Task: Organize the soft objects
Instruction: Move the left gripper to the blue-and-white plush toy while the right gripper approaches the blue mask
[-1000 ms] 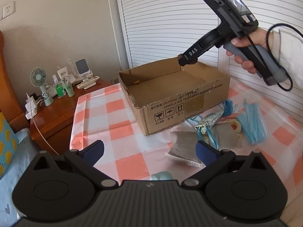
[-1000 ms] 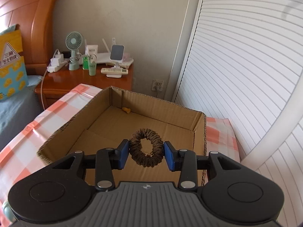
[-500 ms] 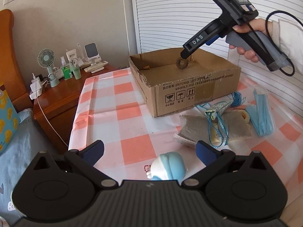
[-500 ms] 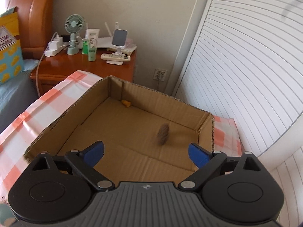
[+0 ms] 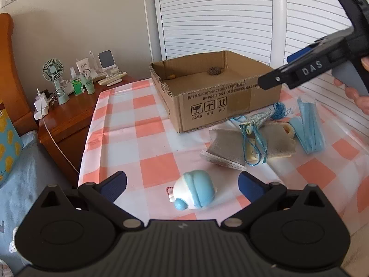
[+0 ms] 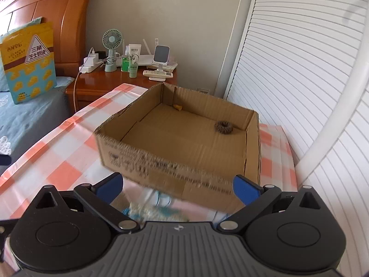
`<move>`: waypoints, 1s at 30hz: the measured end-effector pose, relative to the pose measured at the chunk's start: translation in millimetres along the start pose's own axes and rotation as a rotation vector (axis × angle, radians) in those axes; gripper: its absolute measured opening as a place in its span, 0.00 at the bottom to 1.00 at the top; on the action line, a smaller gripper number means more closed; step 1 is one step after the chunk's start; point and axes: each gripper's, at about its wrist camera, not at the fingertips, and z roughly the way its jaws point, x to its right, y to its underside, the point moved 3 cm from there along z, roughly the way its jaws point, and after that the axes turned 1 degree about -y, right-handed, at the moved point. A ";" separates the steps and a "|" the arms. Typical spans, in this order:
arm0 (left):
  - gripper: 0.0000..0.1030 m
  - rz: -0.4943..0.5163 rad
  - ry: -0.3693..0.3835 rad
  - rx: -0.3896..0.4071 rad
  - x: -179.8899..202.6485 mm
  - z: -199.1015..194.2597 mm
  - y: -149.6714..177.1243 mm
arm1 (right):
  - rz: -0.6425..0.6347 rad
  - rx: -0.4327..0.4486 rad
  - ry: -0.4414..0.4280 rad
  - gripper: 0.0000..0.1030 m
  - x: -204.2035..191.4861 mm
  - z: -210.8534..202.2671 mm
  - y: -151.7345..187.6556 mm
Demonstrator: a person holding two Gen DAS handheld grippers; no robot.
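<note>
With the scrunchie (image 6: 223,127) lying inside the cardboard box (image 5: 230,101), the right tool (image 6: 176,185) is opening empty and the left tool (image 5: 182,185) is hovering released over the blue plush toy (image 5: 194,192), risking a glancing pinch that squirts it off the counter (image 5: 152,161).

A matt, corrugated cardboard box (image 6: 147,166) is seen on a glossy checked plastic tablecloth (image 5: 129,124), a ribbed fabric scrunchie (image 6: 223,127) inside it, beside a polished wooden nightstand (image 5: 69,115) and a smooth, glossy blue-and-white toy (image 5: 196,190).
</note>
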 end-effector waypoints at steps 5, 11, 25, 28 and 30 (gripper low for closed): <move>0.99 -0.002 0.016 -0.030 5.5 3.8 9.3 | 0.027 -0.002 0.017 1.00 -7.6 -20.0 39.3; 0.99 0.003 0.018 -0.057 9.2 7.7 15.7 | 0.054 -0.051 0.119 1.00 -12.9 -26.7 95.9; 0.99 -0.020 0.026 -0.112 11.1 22.3 26.0 | 0.202 -0.136 0.147 1.00 4.3 -6.4 141.2; 0.99 -0.037 0.032 -0.132 9.2 29.0 30.0 | 0.173 -0.157 0.208 1.00 7.0 -0.9 144.1; 0.99 -0.051 0.034 -0.150 7.6 34.4 33.3 | 0.189 -0.160 0.210 1.00 12.8 -3.5 147.1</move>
